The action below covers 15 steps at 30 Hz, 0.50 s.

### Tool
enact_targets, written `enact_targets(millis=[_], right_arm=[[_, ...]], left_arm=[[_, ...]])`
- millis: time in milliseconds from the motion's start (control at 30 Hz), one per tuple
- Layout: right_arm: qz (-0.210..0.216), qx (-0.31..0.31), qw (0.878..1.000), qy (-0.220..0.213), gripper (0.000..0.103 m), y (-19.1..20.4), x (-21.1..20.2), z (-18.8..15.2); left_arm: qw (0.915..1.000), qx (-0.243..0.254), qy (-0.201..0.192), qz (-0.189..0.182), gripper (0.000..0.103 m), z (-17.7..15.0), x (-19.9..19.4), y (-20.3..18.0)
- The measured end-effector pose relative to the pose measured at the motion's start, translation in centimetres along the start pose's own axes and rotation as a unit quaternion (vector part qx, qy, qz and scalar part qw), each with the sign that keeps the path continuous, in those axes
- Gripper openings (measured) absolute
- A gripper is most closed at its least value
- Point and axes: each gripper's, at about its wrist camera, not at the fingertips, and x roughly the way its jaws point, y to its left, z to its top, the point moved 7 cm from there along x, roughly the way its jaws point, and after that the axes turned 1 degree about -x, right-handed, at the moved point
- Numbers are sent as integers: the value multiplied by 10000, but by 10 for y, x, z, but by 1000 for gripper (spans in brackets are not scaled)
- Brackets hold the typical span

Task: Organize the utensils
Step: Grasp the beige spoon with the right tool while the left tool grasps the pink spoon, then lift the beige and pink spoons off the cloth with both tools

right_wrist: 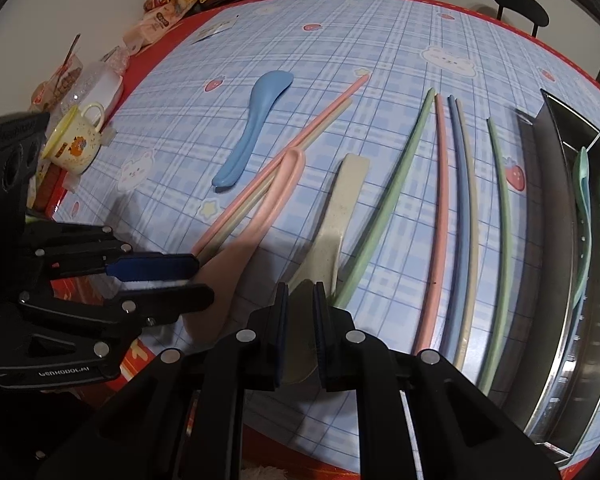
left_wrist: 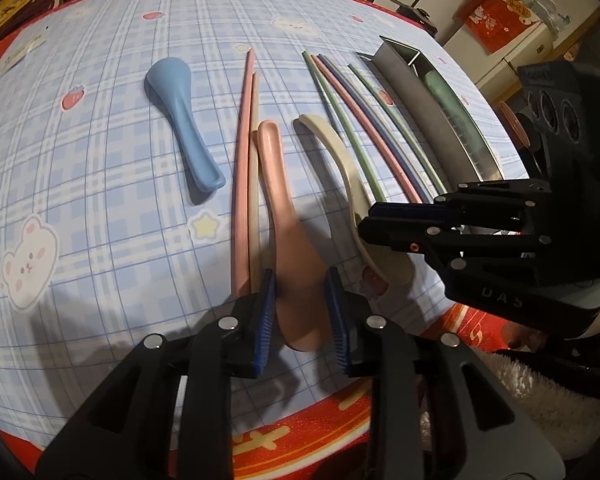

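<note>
The left gripper (left_wrist: 300, 296) points down at the bench (left_wrist: 100, 128), which carries a blue checked cloth with bears and strawberries. Its jaws stand on both sides of the bowl of the pink spoon (left_wrist: 296, 240); whether the pads press on the spoon or only stand beside it, I cannot tell. The right gripper (right_wrist: 300, 300) is just beside it, and its jaws are clenched on the bowl of the cream spoon (right_wrist: 332, 224), whose handle points away over the cloth. The pink spoon lies next to a pink chopstick (left_wrist: 242, 160) and a cream chopstick (left_wrist: 254, 184), which lie side by side. The blue spoon (left_wrist: 180, 120) lies alone, well apart on the left side of them. To the right of the cream spoon there are more chopsticks (right_wrist: 456, 220) in green, pink, blue and cream, laid almost parallel. Beyond them, at the right edge of the bench, stands the metal utensil tray (right_wrist: 548, 240), and inside it lie two greenish utensils (right_wrist: 584, 208). A yellow mug (right_wrist: 76, 140) and snack packets (right_wrist: 168, 0) stand at the far left corner.
</note>
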Motion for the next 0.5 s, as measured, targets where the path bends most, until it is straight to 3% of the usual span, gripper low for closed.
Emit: enact_targets(millis=[200, 500], right_arm=[[-66, 50, 10000, -26, 19, -2, 0, 5], [-146, 74, 9998, -81, 19, -6, -1, 6]], left_arm=[[9999, -89, -3, -112, 32, -1, 1, 2], [9996, -143, -1, -227, 33, -5, 1, 3]])
